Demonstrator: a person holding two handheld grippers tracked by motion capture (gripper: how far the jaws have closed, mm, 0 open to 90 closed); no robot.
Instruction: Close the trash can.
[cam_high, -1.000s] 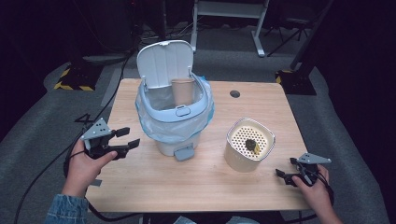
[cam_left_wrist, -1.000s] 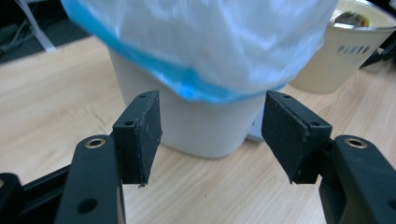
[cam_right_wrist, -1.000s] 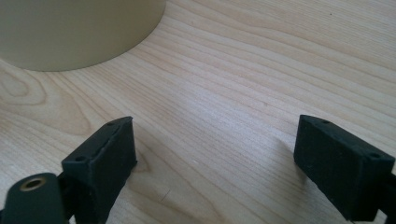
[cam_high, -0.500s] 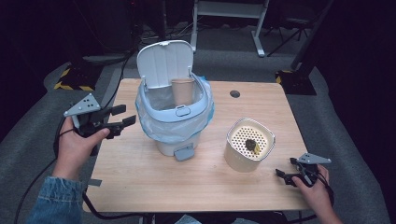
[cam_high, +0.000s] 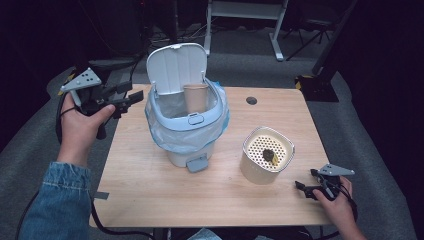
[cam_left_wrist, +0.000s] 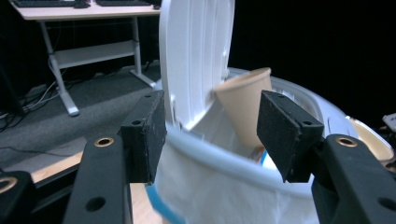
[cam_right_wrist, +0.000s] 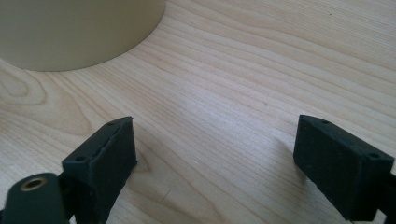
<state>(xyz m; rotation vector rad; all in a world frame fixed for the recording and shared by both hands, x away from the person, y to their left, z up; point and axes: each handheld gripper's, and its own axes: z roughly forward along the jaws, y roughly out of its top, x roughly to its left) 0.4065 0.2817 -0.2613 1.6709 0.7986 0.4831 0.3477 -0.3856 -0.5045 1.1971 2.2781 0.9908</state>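
A small white pedal bin (cam_high: 186, 120) lined with a bag stands on the wooden table (cam_high: 150, 185), its lid (cam_high: 176, 67) raised. A tan paper cup (cam_high: 195, 97) stands upright inside it, leaning on the lid. My left gripper (cam_high: 131, 96) hovers open to the left of the bin, above the table's left edge, pointing at the lid. In the left gripper view the lid (cam_left_wrist: 196, 51) and the cup (cam_left_wrist: 245, 105) show between the open jaws (cam_left_wrist: 210, 135). My right gripper (cam_high: 301, 187) rests open at the table's front right corner; its view looks down on bare wood (cam_right_wrist: 215, 154).
A cream perforated container (cam_high: 267, 155) with a dark scrap and a yellow bit inside stands right of the bin; its side (cam_right_wrist: 74, 28) shows just ahead of the right gripper. A round cable hole (cam_high: 251, 100) lies at the table's back right. A desk frame (cam_high: 245, 20) stands behind.
My left gripper rose from the table's left side and moved back toward the bin's lid, staying open. The right gripper has stayed in place.
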